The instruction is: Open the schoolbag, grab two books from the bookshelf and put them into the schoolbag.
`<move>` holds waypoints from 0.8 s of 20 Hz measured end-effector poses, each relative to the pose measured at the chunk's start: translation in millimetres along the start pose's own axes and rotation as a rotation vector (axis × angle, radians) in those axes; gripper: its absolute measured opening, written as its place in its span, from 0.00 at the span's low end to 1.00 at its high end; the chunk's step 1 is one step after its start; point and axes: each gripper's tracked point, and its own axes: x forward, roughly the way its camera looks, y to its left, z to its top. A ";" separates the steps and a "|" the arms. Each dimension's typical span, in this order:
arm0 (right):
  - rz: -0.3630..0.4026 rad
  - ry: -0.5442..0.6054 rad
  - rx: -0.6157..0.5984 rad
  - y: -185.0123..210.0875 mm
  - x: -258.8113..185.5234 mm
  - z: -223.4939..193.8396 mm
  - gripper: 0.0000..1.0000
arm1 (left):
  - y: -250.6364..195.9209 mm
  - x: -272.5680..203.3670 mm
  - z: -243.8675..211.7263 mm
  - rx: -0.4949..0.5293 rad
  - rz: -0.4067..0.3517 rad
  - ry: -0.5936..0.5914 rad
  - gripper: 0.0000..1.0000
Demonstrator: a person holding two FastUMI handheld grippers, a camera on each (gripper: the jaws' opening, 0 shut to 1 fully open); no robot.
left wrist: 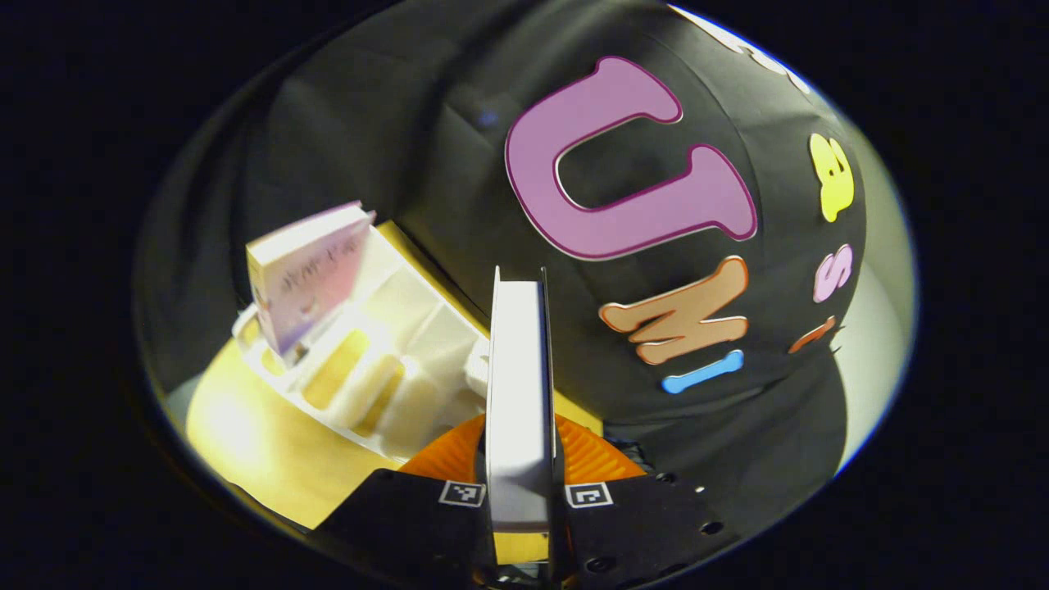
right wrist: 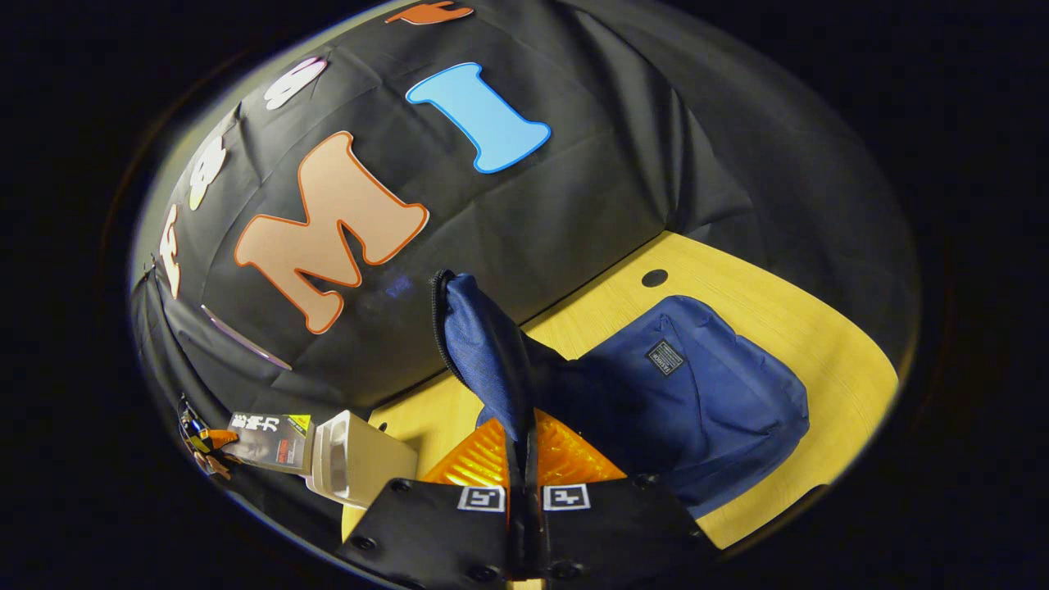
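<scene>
Gripping a white-edged book (left wrist: 519, 393) upright, the left gripper (left wrist: 519, 492) has both fingers clamped on it above the yellow wooden counter (left wrist: 246, 442); behind, a white plastic bookshelf (left wrist: 385, 352) w/ a pink-covered book (left wrist: 311, 274) leaning in it. Right gripper (right wrist: 522, 492), fingers pinched on the navy fabric schoolbag's flap (right wrist: 483, 352), holds it up; the schoolbag (right wrist: 697, 401) lies on the counter beyond.

A recording booth is seen: black cloth wall (right wrist: 574, 213) draped behind a yellow wooden table (right wrist: 787, 328), staged with props.
</scene>
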 end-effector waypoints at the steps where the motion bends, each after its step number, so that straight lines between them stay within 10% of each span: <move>1: 0.000 0.000 -0.001 -0.3 0.3 0.7 0.03 | -7.0 6.4 -12.1 -0.009 -0.033 0.011 0.21; 16: 0.020 -0.009 0.019 -0.3 -1.5 -1.1 0.03 | -37.7 177.4 -237.4 -0.045 -0.092 0.362 0.22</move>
